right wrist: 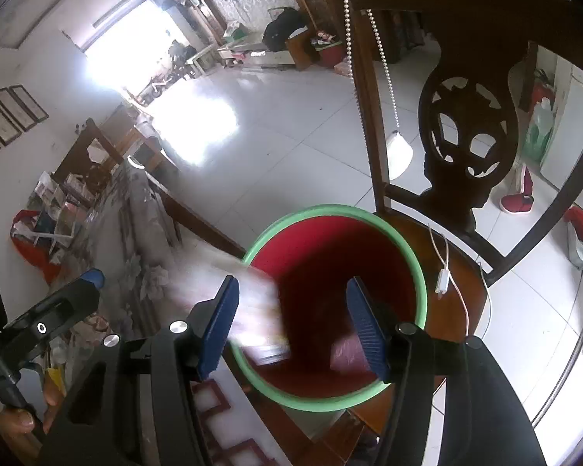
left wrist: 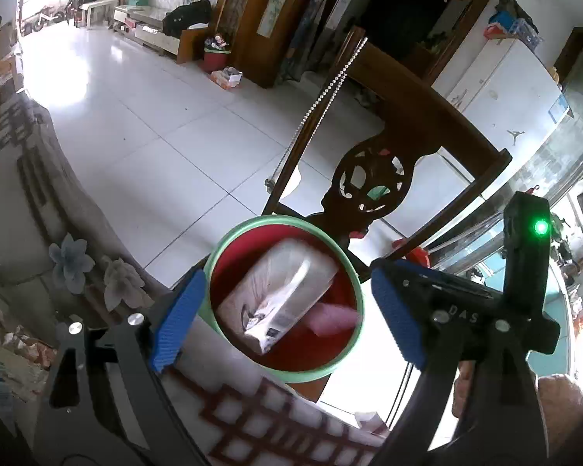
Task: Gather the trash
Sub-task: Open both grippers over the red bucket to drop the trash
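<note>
Both claws hang spread and empty over the red bin (left wrist: 332, 363): left claw (left wrist: 287, 318) above a plastic packet (left wrist: 280, 299), right claw (right wrist: 291, 322) beside a blurred wrapper (right wrist: 256, 310)

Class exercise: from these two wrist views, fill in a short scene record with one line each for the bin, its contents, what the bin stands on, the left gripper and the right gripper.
bin: red bin with green rim, open at the top
contents: clear plastic packet and a pink piece inside; a blurred pale packet at the rim in the right wrist view
stands on: seat of a carved wooden chair
left gripper: open above the bin, holding nothing
right gripper: open above the bin, pads gripping nothing
</note>
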A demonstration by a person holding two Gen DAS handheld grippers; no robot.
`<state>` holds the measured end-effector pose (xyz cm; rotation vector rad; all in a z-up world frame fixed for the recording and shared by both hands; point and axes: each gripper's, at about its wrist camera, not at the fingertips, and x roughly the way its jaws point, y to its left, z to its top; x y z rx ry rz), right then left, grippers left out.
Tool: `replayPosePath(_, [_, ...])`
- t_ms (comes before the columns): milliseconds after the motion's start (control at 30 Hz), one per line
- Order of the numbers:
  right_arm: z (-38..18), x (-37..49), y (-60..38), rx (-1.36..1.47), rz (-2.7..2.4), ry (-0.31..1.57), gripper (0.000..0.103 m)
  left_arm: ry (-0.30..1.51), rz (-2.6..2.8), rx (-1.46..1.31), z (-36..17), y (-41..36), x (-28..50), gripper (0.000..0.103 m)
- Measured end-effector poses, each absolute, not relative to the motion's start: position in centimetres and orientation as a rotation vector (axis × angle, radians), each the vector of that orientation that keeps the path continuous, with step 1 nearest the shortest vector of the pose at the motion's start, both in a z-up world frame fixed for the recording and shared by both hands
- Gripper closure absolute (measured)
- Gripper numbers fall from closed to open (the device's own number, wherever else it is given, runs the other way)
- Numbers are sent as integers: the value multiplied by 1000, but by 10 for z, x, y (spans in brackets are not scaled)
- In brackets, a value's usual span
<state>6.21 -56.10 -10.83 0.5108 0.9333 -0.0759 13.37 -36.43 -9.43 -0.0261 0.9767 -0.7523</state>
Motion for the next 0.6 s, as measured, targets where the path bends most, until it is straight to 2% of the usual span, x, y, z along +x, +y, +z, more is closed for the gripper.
replayPosePath(200, [-101, 60, -551, 490, -78, 925, 45, 951, -708, -12, -83, -348, 127, 16])
replayPosePath(300, [-93, 58, -542, 471, -75, 911, 38, 932, -688, -23, -74, -332, 121, 16])
replayPosePath(433, [-79, 53, -522, 420, -52, 886, 38, 908, -641, -38, -64, -309, 107, 13])
replayPosePath(600, [-67, 51, -483, 321, -18, 881, 23, 885, -586, -52, -55, -273, 89, 12])
